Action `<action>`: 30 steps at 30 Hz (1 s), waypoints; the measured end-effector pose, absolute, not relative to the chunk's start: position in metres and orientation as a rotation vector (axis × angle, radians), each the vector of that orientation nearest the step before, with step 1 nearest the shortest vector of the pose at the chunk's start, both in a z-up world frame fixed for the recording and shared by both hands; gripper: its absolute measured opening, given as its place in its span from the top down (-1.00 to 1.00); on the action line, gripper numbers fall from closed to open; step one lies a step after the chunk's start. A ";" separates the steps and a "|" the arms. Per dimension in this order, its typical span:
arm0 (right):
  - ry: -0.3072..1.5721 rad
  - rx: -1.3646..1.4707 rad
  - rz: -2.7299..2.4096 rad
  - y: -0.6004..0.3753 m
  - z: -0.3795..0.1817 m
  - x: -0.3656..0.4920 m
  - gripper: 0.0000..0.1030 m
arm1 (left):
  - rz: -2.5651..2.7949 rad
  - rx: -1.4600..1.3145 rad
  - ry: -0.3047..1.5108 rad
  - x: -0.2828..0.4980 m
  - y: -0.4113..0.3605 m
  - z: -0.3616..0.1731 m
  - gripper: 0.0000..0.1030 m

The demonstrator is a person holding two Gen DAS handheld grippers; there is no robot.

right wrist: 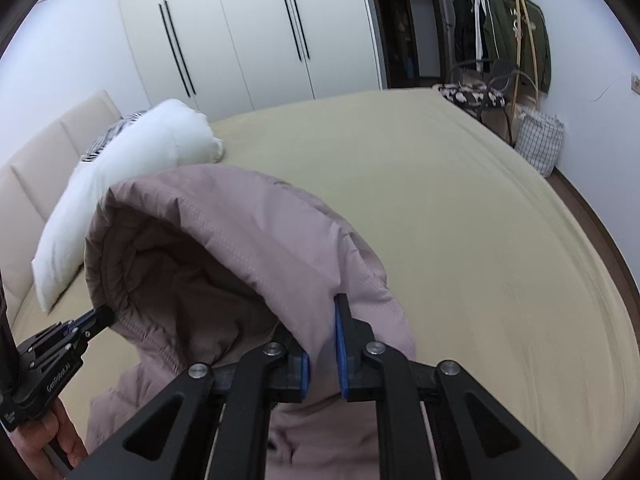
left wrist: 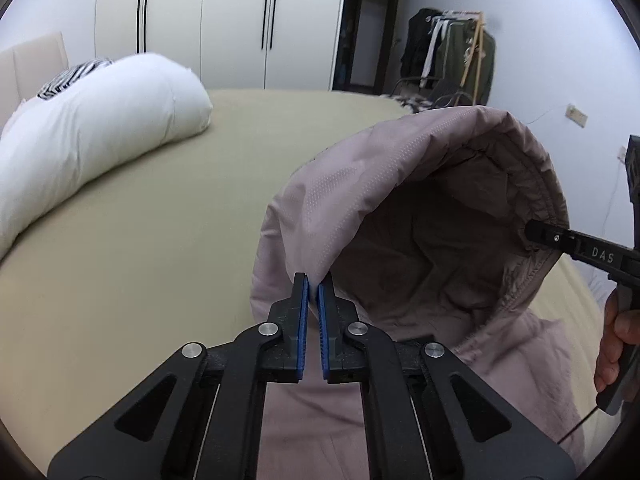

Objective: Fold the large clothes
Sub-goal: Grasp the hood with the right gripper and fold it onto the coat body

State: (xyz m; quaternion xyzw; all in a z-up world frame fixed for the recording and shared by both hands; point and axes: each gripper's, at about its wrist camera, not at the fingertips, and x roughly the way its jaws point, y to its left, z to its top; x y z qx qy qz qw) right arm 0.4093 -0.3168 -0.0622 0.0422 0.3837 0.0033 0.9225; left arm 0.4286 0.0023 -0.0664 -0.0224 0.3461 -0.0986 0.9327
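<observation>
A dusty-pink padded jacket (left wrist: 360, 184) with a hood hangs lifted over the bed, and the hood's opening is stretched wide between the two grippers. My left gripper (left wrist: 314, 282) is shut on the hood's rim, with fabric pinched between the blue pads. In the right wrist view it (right wrist: 106, 314) bites the rim at the lower left. My right gripper (right wrist: 322, 316) is shut on the opposite side of the jacket (right wrist: 260, 232); the cloth drapes over its left finger and hides the tip. In the left wrist view the right gripper (left wrist: 528, 236) clamps the rim at the right.
The bed (left wrist: 160, 240) has an olive sheet, with a long white pillow (left wrist: 100, 128) at its head by a cream headboard (right wrist: 40, 168). White wardrobes stand behind. A clothes rack (right wrist: 508, 32), a chair and a checked bag (right wrist: 540, 144) stand beyond the far corner. A person's hand (left wrist: 616, 344) holds each gripper.
</observation>
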 end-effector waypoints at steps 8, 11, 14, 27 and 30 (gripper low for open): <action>0.759 0.085 0.026 -0.310 -0.060 0.291 0.76 | -0.216 -0.133 0.641 0.334 0.027 -0.039 0.99; 0.775 0.112 0.014 -0.311 -0.074 0.257 0.76 | -0.232 -0.177 0.654 0.299 0.035 -0.045 0.99; 0.811 0.112 -0.019 -0.316 -0.097 0.237 0.77 | -0.268 -0.213 0.670 0.258 0.036 -0.058 0.99; 0.818 0.306 -0.104 -0.354 -0.092 0.212 -0.15 | -0.313 -0.189 0.676 0.270 0.033 -0.026 0.98; 0.763 0.241 -0.038 -0.329 -0.062 0.238 -0.14 | -0.337 -0.163 0.675 0.308 0.017 -0.021 0.98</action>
